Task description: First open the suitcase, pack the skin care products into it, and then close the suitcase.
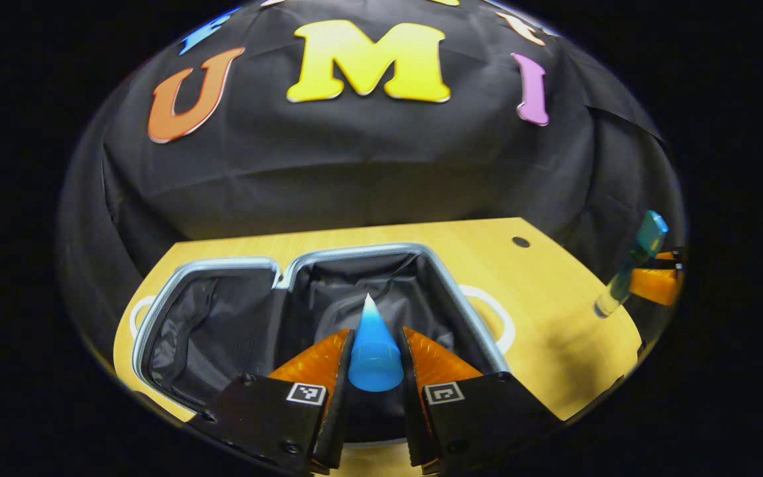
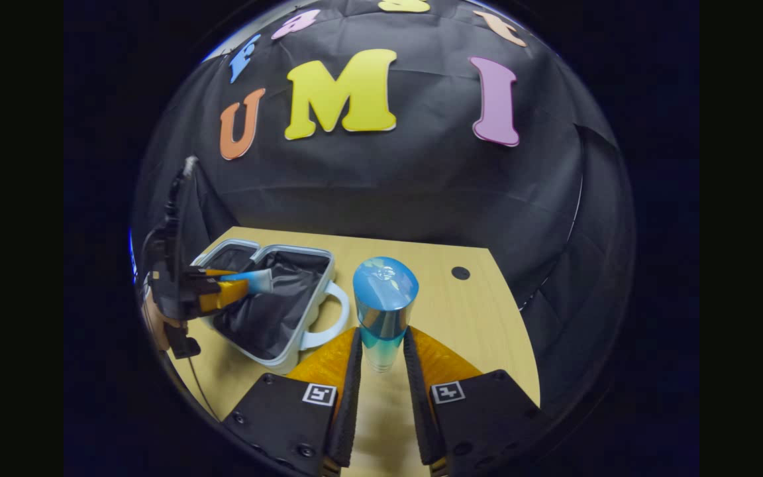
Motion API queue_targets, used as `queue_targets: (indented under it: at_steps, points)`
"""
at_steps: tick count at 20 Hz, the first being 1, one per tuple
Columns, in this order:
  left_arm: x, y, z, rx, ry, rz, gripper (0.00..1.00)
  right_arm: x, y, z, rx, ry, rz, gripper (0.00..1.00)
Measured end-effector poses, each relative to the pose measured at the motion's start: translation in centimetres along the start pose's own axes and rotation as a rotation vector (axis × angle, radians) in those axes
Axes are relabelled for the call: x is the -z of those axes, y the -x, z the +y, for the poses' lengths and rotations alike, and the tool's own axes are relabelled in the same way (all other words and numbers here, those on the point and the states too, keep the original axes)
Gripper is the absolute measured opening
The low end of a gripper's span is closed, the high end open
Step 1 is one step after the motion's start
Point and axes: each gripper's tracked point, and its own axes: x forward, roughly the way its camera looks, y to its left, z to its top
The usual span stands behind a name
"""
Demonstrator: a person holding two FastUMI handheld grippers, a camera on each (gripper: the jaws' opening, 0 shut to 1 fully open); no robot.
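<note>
Left gripper view: I see the left gripper (image 1: 375, 361) with both fingers pressed on a blue tube with a white tapered tip (image 1: 375, 354), held point-forward over the open suitcase.
Suitcase: pale grey hard-shell case with black fabric lining (image 1: 222, 324), lying open flat on the light wooden table (image 1: 554, 311); two halves side by side, a white handle (image 1: 497, 318) on its right edge.
Tube position: above the right-hand half; I cannot tell whether it touches the lining.
Right gripper view: the right gripper (image 2: 381, 361) is clamped on a clear blue cylindrical bottle with a shiny blue cap (image 2: 385, 305), upright, just right of the suitcase (image 2: 269, 311) handle.
Bottle contact: base looks lifted off the table (image 2: 481, 331), though I am unsure at this angle.
Cross-check: the bottle (image 1: 630, 265) shows tilted at the far right of the left gripper view; the left gripper (image 2: 222, 288) with its tube (image 2: 255, 279) shows over the case in the right gripper view.
</note>
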Motion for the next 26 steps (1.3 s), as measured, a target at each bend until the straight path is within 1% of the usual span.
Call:
queue_targets:
  at_steps: [3,6,8,9,10,13,17,19,20,21,22,23,24,25,26]
  points:
    - [2.7,-1.5,1.8,-0.010,0.009,0.068,0.40,0.1,0.5,2.9,-0.012,0.017,0.011,0.35]
    - [2.9,-1.5,1.7,-0.003,0.000,0.071,0.40,0.6,0.4,5.1,-0.023,0.023,0.030,0.35]
    - [3.8,-1.6,1.7,-0.005,0.000,0.102,0.40,1.1,0.1,6.3,-0.036,0.026,0.047,0.35]
    - [4.5,-1.6,1.6,-0.005,0.019,0.126,0.47,1.2,0.0,6.8,-0.041,0.027,0.051,0.35]
    - [5.2,-1.6,1.5,-0.012,0.042,0.151,0.40,1.1,-0.1,7.1,-0.047,0.030,0.053,0.35]
    - [7.5,-1.7,1.3,-0.011,0.091,0.230,0.42,0.9,-0.5,7.8,-0.056,0.041,0.054,0.35]
    - [7.2,-1.6,0.8,0.013,0.098,0.232,0.44,1.0,-1.8,8.3,-0.067,0.038,0.080,0.35]
    - [7.0,-1.5,0.1,0.034,0.103,0.229,0.54,0.7,-2.5,9.2,-0.085,0.006,0.097,0.35]
    - [6.8,-1.3,-0.1,0.037,0.106,0.224,0.63,0.3,-2.8,9.8,-0.100,-0.011,0.104,0.35]
    - [6.2,-0.8,-0.3,0.045,0.109,0.206,0.66,-0.4,-3.2,10.5,-0.116,-0.023,0.108,0.36]
    - [5.3,-0.1,-0.6,0.058,0.111,0.174,0.81,-1.2,-3.5,11.3,-0.133,-0.029,0.106,0.35]
    - [4.1,0.7,-0.5,0.065,0.110,0.133,0.76,-1.9,-3.9,12.1,-0.153,-0.033,0.103,0.35]
    - [3.2,1.6,-0.3,0.068,0.108,0.095,0.81,-2.2,-4.5,13.1,-0.173,-0.033,0.107,0.35]
    - [2.2,2.7,0.2,0.067,0.103,0.057,0.82,-2.4,-5.3,14.1,-0.189,-0.029,0.126,0.35]
    - [1.4,3.6,0.7,0.063,0.096,0.021,0.87,-2.0,-6.1,15.2,-0.203,-0.026,0.155,0.35]
